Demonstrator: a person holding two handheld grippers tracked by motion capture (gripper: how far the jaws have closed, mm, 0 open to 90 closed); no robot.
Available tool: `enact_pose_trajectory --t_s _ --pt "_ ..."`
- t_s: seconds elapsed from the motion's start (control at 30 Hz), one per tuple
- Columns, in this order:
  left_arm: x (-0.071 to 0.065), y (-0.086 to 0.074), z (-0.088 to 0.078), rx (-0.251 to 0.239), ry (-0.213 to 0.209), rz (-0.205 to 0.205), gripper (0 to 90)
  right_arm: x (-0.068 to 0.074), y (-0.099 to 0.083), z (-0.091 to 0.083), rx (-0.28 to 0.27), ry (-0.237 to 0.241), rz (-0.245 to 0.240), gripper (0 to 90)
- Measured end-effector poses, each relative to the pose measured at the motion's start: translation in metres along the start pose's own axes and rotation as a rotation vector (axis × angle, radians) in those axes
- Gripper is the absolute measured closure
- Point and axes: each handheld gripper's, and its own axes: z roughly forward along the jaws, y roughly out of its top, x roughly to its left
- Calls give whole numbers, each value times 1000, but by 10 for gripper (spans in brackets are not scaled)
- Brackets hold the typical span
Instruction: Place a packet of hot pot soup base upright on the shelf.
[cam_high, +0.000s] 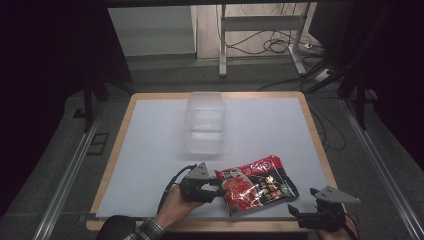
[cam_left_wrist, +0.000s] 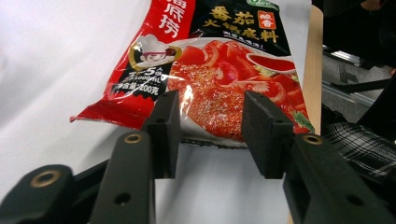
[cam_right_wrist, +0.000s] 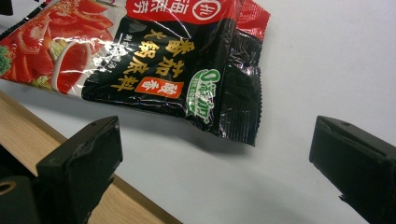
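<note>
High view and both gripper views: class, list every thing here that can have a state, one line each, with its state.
Hotpot soup base packet: sealed, lying flat near the table's front edge.
Clear plastic container: lidless, empty, upright.
Left gripper: open, jaws straddling the packet's edge.
Right gripper: wide open, short of the packet.

The right tongs stand with their two black jaws spread wide, one rising at the lower left and the other at the lower right, with nothing between them. Beyond the gap lies a glossy sauce packet, red and black, printed with tomato pictures, yellow characters and a green round mark. Its crimped black corner points toward the tongs and lifts slightly, casting a shadow on the white surface beneath the packet. Near the left jaw, below the packet, runs the wooden edge of the surface.
</note>
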Motion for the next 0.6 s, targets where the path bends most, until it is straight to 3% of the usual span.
enact_pose_trajectory --t_s 0.43,0.6 --pt "-4 5 16 17 3 39 843 1 0 1 12 3 0 29" --pt "-1 5 18 4 -4 27 897 1 0 1 18 3 -3 29"
